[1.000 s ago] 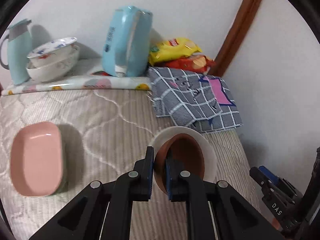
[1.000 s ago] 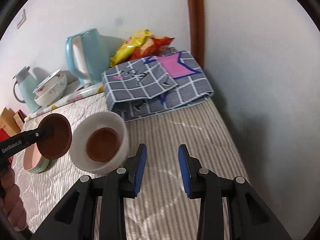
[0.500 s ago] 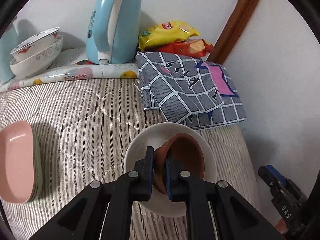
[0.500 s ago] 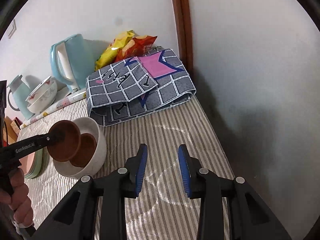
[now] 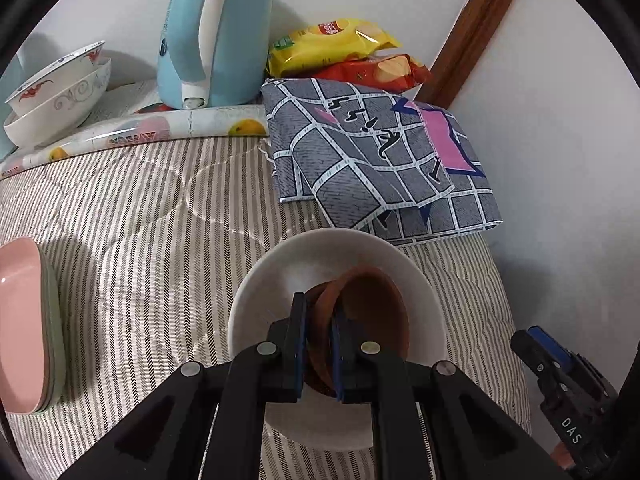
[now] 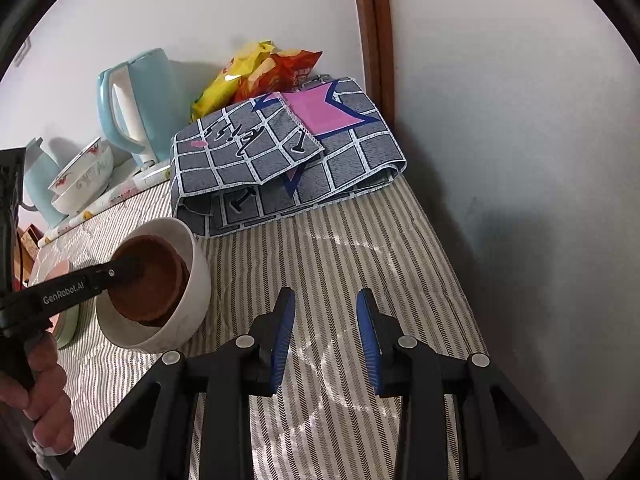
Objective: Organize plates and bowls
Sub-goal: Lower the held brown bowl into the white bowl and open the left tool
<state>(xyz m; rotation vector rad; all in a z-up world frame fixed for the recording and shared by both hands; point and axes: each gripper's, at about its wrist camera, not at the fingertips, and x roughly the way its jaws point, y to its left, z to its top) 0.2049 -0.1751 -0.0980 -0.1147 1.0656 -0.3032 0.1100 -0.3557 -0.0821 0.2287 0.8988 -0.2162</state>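
My left gripper (image 5: 319, 326) is shut on the rim of a brown bowl (image 5: 372, 320) and holds it inside a white bowl (image 5: 320, 252) on the striped bed cover. A second brown bowl lies under it in the white bowl. The right wrist view shows the same white bowl (image 6: 196, 280) with the brown bowl (image 6: 148, 284) in it and the left gripper (image 6: 120, 274) reaching in from the left. My right gripper (image 6: 326, 336) is open and empty, above the cover to the right of the white bowl. Stacked pink and green dishes (image 5: 24, 320) lie at the far left.
A folded grey checked cloth (image 5: 380, 160) lies behind the white bowl against the wall. A blue kettle (image 5: 212, 36), snack bags (image 5: 340, 52) and two stacked patterned bowls (image 5: 56, 92) stand at the back. The wall is close on the right.
My left gripper carried the brown bowl to the right and lowered it into the white bowl, onto the other brown bowl. My right gripper stayed open and shifted slightly right.
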